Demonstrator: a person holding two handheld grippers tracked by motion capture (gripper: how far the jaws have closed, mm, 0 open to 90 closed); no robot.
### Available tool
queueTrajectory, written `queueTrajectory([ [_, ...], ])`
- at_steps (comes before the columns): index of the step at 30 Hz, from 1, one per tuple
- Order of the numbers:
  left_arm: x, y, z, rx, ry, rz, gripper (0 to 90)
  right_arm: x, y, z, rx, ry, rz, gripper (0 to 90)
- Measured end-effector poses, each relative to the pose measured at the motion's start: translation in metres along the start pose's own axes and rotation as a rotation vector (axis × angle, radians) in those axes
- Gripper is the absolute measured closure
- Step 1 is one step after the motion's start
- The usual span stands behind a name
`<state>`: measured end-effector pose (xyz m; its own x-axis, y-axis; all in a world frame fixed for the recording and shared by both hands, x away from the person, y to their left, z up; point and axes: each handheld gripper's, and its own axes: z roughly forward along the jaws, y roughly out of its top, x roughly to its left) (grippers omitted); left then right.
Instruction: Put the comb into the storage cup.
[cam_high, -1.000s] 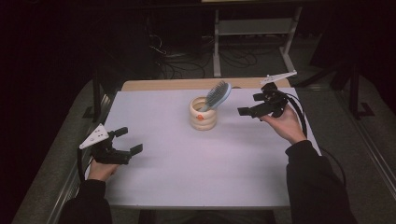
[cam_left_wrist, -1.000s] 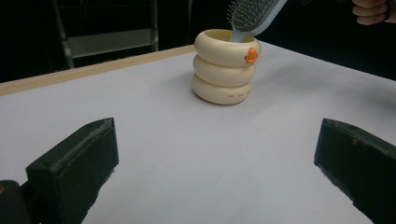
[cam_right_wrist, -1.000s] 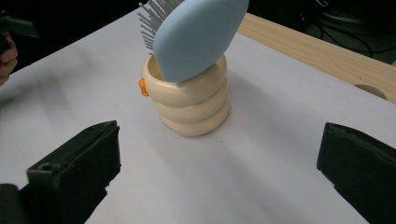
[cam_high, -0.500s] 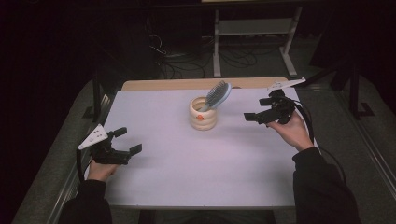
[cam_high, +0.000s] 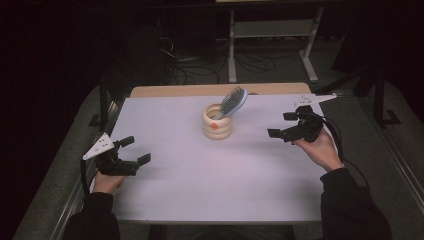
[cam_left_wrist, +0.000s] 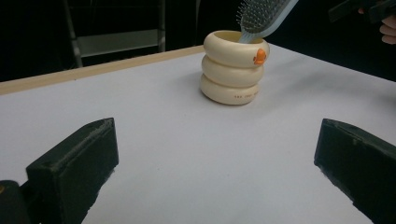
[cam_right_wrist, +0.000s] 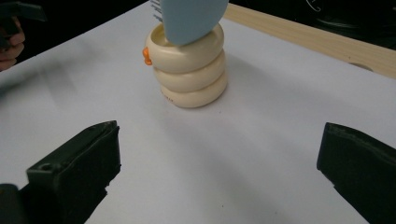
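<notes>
Both hand-held grippers (left, right) gaped empty; a careless nudge could topple the cream ringed cup holding the blue hairbrush.

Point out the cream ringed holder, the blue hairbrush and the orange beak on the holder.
Cream ringed holder (cam_left_wrist: 232, 70): left gripper view, middle ring.
Blue hairbrush (cam_right_wrist: 191, 18): right gripper view, smooth back of its head.
Orange beak (cam_left_wrist: 259, 56): left gripper view, on the top ring.

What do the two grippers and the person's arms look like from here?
Both the left gripper and right gripper are black, each with two blocky black jaws, a pale grey three-cornered plate on top, and a black cable trailing back. Both forearms wear dark long sleeves; the hands are bare.
</notes>
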<state>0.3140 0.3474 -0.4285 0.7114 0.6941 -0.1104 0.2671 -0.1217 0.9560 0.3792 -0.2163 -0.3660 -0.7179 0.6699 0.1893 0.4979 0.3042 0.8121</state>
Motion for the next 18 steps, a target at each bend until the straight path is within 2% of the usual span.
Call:
queueTrajectory([
  [18, 0.000, 0.000, -0.001, -0.002, -0.002, -0.001, 0.0, 0.006, -0.033, -0.008, -0.011, -0.007, 0.002, 0.0],
])
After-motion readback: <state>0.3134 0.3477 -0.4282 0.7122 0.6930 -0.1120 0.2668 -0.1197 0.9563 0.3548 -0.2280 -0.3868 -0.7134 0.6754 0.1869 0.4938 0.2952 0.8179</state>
